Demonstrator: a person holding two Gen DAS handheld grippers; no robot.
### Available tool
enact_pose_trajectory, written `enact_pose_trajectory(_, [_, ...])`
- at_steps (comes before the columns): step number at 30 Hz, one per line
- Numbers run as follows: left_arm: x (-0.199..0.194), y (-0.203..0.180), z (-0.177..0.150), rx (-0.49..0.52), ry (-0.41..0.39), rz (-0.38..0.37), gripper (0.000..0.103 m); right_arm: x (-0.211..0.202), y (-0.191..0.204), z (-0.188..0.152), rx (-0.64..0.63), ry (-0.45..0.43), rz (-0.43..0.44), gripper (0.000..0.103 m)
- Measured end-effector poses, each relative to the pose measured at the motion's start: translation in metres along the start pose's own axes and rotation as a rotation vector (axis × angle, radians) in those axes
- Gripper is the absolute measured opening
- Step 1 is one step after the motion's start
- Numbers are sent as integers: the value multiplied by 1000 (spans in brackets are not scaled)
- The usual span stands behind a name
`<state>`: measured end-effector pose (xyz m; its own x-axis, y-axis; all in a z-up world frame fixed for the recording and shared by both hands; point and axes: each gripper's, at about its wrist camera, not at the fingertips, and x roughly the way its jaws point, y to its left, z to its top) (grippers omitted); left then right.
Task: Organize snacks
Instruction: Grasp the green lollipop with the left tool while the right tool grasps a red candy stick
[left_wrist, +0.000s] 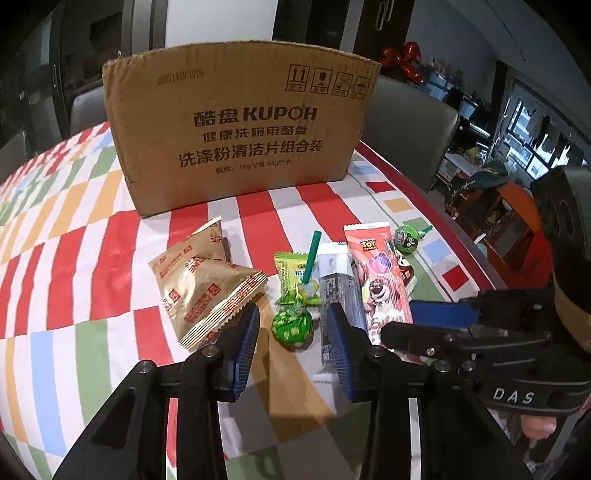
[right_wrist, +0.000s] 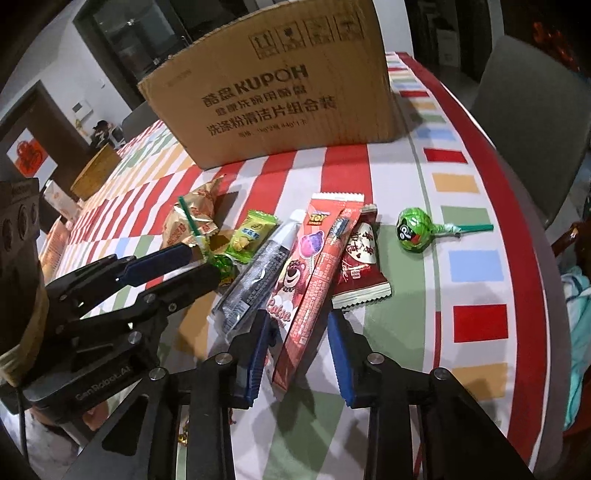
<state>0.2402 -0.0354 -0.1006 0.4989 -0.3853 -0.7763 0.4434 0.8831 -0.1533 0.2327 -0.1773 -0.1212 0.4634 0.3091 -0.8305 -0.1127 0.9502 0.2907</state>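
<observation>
Box brand: "酷盘 KUPOH" stands in dark print on the front of the cardboard box (left_wrist: 236, 129).
Box lines: below the brand it reads "健康洗碗用酷盘" and "洗涤粉清洁片组合装"; the smaller specification line beneath is too blurred to read surely.
Box signs: four handling pictograms sit at the upper right corner, among them up-arrows, a glass and an umbrella.
Red packet: the long red packet (left_wrist: 380, 273) carries a "TOY STORY" badge near its top; from the right wrist its lower end reads "Lotso".
Right gripper: its body (left_wrist: 513, 397) bears "DAS".
Left gripper: its body (right_wrist: 103, 384) bears "GenRobot.AI".
Gold bags: red print on the gold snack bags (left_wrist: 199, 291) is too small to read.
</observation>
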Motion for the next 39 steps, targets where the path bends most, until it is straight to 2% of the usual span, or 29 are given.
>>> enact_pose_trajectory(9, [15, 4, 1, -31, 32, -13, 28, 7, 4, 6, 4, -5, 18, 30])
enact_pose_trajectory(14, [17, 3, 0, -41, 35, -11, 26, 7, 5, 6, -6, -11, 16, 20])
enact_pose_trajectory(20, [7, -2, -2, -51, 21, -2, 26, -3, 10, 7, -34, -62, 4, 10])
enact_pose_trajectory(29, [-21, -5, -6, -100, -28, 24, 26, -18, 14, 7, -62, -101, 5, 7])
enact_pose_trajectory(39, [-54, -13, 2, -93, -102, 51, 26, -49, 18, 7, -90, -183, 5, 7])
